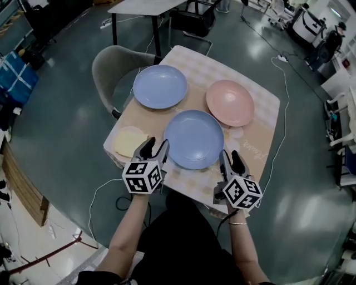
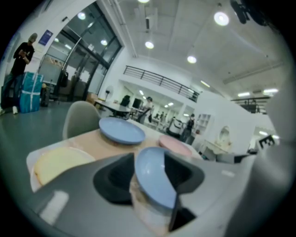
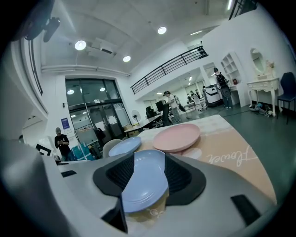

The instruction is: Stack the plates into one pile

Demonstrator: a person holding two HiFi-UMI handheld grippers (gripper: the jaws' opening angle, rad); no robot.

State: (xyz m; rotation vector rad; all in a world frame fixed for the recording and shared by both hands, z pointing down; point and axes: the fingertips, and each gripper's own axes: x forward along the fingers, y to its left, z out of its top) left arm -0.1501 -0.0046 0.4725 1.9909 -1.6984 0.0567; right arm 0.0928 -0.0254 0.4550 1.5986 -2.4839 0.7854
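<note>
Four plates lie apart on the checked table. A blue plate is nearest me, a second blue plate is at the far left, a pink plate at the far right and a yellow plate at the near left edge. My left gripper hovers open between the yellow plate and the near blue plate. My right gripper is open at that plate's right rim. In both gripper views the near blue plate shows through the gap beyond the jaws, with no pad on it.
A grey chair stands against the table's far left side. Cables trail over the floor on the right. Another table stands further back. People stand in the distance.
</note>
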